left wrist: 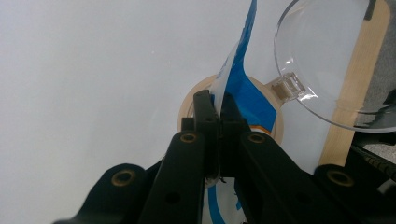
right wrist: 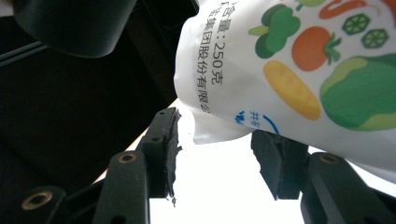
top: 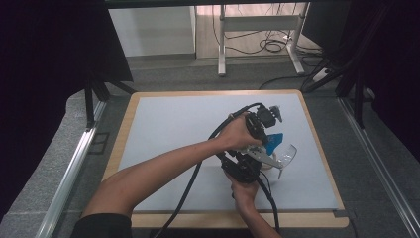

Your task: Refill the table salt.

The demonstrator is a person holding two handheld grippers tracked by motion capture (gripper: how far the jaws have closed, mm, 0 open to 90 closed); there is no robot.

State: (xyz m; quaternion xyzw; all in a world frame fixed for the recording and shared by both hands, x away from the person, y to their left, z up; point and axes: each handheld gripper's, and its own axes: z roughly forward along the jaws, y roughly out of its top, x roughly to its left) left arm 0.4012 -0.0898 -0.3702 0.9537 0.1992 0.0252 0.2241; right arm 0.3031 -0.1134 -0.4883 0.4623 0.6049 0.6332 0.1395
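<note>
A white and blue food bag (top: 274,142) printed with vegetables hangs over the right part of the table. My left gripper (top: 268,136) comes down on it from above. In the left gripper view my left gripper (left wrist: 215,100) is shut on the bag's (left wrist: 243,79) thin edge. From below, my right gripper (top: 260,157) points up at the bag. In the right gripper view my right gripper (right wrist: 217,135) stands open, and the bag's (right wrist: 289,70) lower corner hangs between the jaws, clear of the left pad.
A clear bowl (top: 288,152) (left wrist: 327,60) lies tilted just right of the bag. A beige round dish (left wrist: 189,105) sits under the bag. The pale mat (top: 173,129) covers a wood-edged table (top: 324,163). Both cables trail toward the front edge.
</note>
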